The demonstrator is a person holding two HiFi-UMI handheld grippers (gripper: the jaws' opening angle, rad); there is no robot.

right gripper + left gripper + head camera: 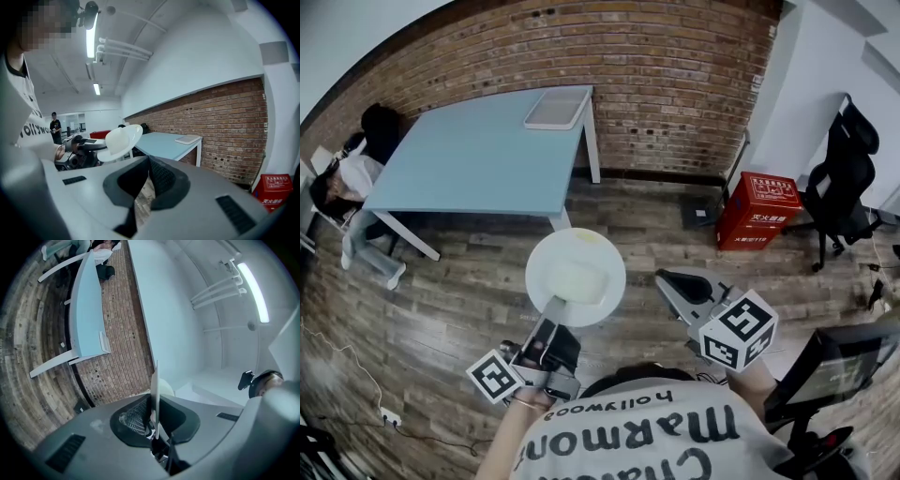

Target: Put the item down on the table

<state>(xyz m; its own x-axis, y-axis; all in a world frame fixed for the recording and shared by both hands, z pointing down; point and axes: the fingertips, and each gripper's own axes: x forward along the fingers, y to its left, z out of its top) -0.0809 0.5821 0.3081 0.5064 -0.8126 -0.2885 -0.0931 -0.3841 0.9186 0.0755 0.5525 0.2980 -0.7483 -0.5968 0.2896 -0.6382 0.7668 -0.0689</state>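
Observation:
I carry a round white plate (576, 277) over the wooden floor, well short of the light-blue table (478, 155). My left gripper (555, 307) is shut on the plate's near rim. The plate (155, 390) stands edge-on between the jaws in the left gripper view. From the right gripper view the plate (123, 140) appears tilted, left of the table (164, 144). My right gripper (680, 286) hangs to the plate's right, shut and holding nothing, its pads (161, 176) meeting at the tips.
A white tray (558, 108) lies on the table's far right corner. A person (347, 178) sits at the table's left end. A red box (759, 211) and a black office chair (844, 178) stand by the right wall. A brick wall (656, 75) runs behind.

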